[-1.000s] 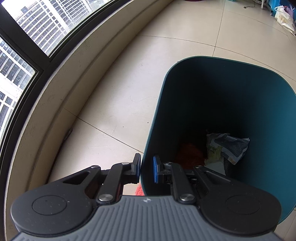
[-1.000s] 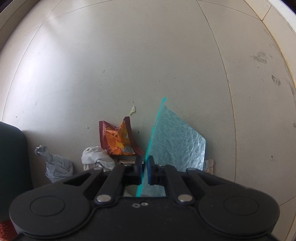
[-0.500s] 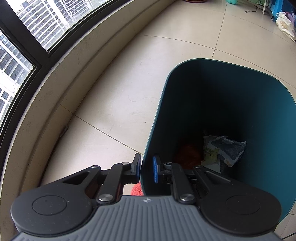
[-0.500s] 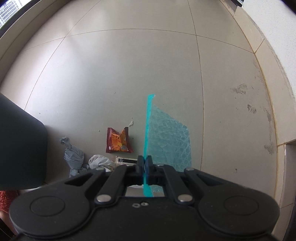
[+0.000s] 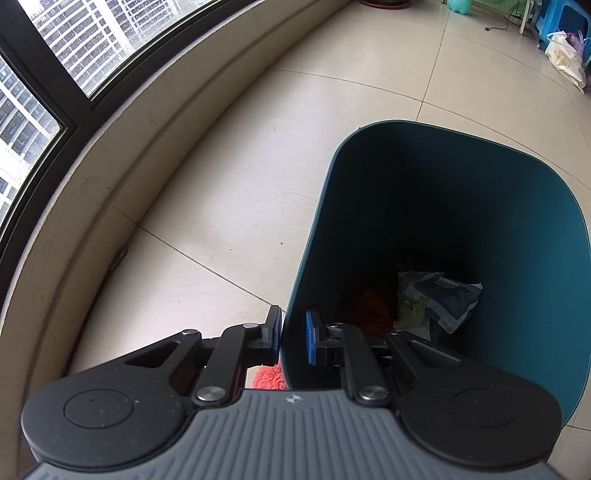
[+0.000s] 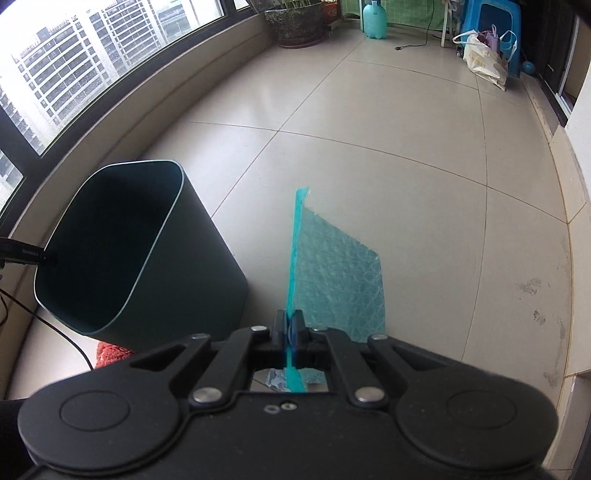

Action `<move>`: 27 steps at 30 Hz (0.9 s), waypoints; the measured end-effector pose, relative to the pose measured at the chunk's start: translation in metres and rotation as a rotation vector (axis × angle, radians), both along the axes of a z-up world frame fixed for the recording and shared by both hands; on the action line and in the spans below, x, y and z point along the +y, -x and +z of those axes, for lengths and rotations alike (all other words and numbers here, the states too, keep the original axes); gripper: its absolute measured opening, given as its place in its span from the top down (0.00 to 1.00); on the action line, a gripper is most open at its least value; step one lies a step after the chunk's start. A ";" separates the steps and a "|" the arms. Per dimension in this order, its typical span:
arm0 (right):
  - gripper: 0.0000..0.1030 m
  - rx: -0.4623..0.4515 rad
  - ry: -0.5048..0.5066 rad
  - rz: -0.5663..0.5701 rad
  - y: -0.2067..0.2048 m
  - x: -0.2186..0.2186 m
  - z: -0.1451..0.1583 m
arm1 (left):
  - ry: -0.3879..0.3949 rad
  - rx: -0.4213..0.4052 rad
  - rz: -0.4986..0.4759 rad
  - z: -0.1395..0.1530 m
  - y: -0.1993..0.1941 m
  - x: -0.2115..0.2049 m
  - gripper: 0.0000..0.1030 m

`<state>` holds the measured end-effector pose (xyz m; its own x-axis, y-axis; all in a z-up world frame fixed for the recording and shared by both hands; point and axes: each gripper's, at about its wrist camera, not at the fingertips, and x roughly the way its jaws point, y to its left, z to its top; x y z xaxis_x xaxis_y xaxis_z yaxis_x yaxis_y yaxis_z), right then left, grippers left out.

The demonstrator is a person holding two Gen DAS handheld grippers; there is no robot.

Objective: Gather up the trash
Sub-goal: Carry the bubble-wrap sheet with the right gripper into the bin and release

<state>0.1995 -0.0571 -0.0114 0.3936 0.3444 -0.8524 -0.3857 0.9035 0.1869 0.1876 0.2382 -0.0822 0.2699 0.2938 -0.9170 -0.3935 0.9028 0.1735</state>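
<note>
My left gripper (image 5: 291,338) straddles the near rim of a dark teal trash bin (image 5: 535,229), one finger outside and one inside, with a small gap at the inner pad. The bin holds a printed wrapper (image 5: 439,299) and something orange-red (image 5: 369,306). My right gripper (image 6: 289,326) is shut on the edge of a teal bubble-wrap bag (image 6: 336,277), held upright above the floor, to the right of the bin (image 6: 147,273).
A curved window ledge (image 5: 122,173) runs along the left. A red fuzzy cloth (image 6: 110,352) lies under the bin. A plant pot (image 6: 297,24), blue stool (image 6: 491,18) and plastic bag (image 6: 484,59) stand far back. A cable (image 6: 55,325) lies at left.
My right gripper has lifted the teal bag off the floor and tilted up; the floor trash has dropped out of view and the bin has come in. The left gripper has barely moved.
</note>
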 end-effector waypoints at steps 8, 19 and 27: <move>0.99 -0.046 -0.049 0.171 0.008 0.077 0.041 | 0.014 -0.012 -0.013 0.001 0.003 0.001 0.87; 0.99 -0.009 -0.086 0.307 -0.002 0.180 0.022 | 0.045 -0.025 -0.026 0.002 0.006 0.006 0.87; 0.99 0.060 -0.033 0.311 -0.021 0.220 -0.028 | 0.075 -0.037 -0.022 0.004 0.008 0.013 0.87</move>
